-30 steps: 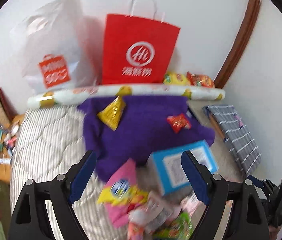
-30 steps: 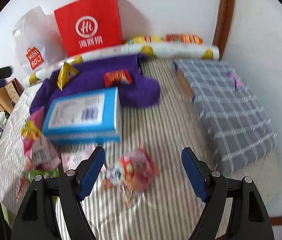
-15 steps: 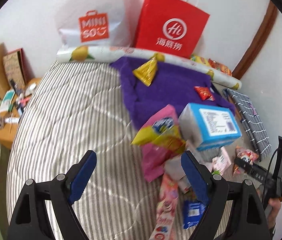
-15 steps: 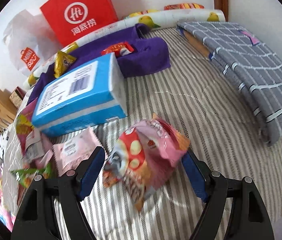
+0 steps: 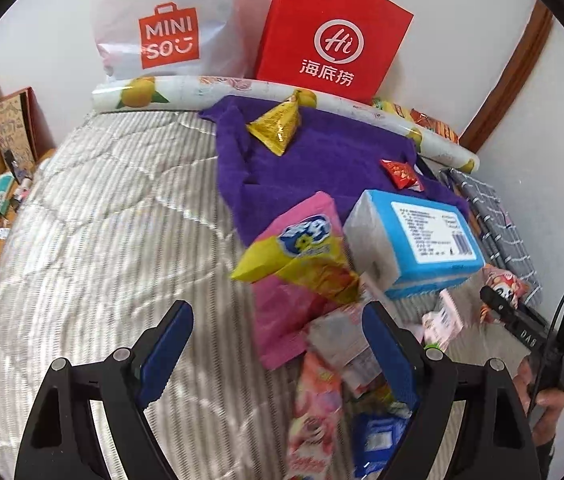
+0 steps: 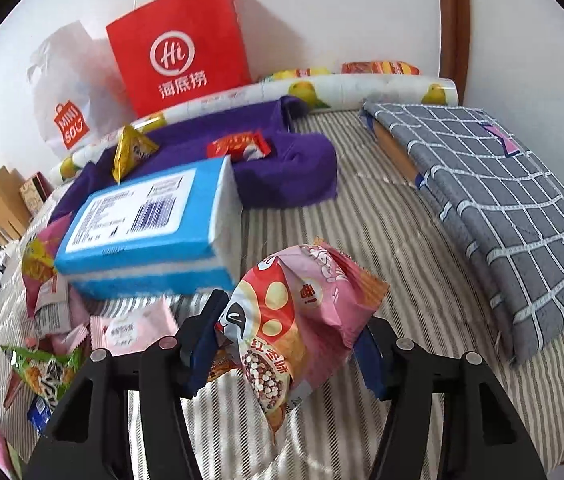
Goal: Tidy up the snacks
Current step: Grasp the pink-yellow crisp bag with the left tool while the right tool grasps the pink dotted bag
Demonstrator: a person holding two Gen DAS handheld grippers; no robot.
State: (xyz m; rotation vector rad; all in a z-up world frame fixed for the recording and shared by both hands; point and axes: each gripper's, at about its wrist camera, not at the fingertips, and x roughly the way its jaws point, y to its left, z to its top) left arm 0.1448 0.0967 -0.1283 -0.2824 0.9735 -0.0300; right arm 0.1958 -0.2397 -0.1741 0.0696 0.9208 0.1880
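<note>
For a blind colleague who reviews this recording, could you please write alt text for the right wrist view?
The right gripper is closing on a pink and red snack bag that lies on a striped bed cover. Behind it lie a blue box, a purple towel with two small packets, and a folded grey checked cloth; a red paper bag stands against the wall.

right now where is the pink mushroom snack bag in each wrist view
Left wrist view: the pink mushroom snack bag shows small at the right edge, just past the blue tissue pack, beside the right gripper's dark finger.
Right wrist view: it fills the lower centre, between the right gripper's closing jaws.
Shared landmark: the red Haidilao paper bag against the wall.
</note>
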